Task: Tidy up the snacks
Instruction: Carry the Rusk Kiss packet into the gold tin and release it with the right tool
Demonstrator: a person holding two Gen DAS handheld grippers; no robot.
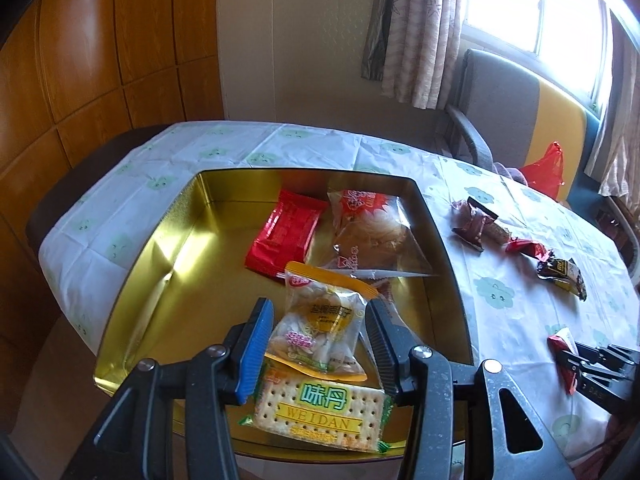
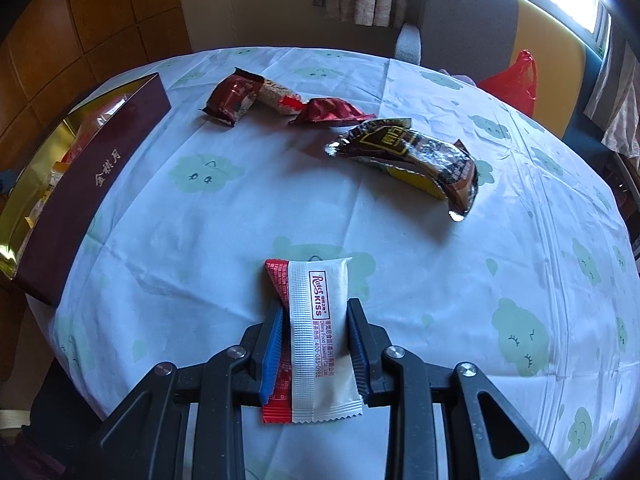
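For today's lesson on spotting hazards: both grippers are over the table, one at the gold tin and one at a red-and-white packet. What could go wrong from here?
1. The right gripper closes on the slim red-and-white packet at its sides only; it could twist or slip out on the way to the gold tin.
2. The left gripper is open around the yellow-edged bag, which lies on the cracker pack; withdrawing carelessly could drag either.
3. The black foil snack lies in the open and may get knocked.

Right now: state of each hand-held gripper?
Left hand-held gripper: open, fingers either side of the orange-trimmed snack pack in the gold tin.
Right hand-held gripper: closed on the red-and-white wafer packet.
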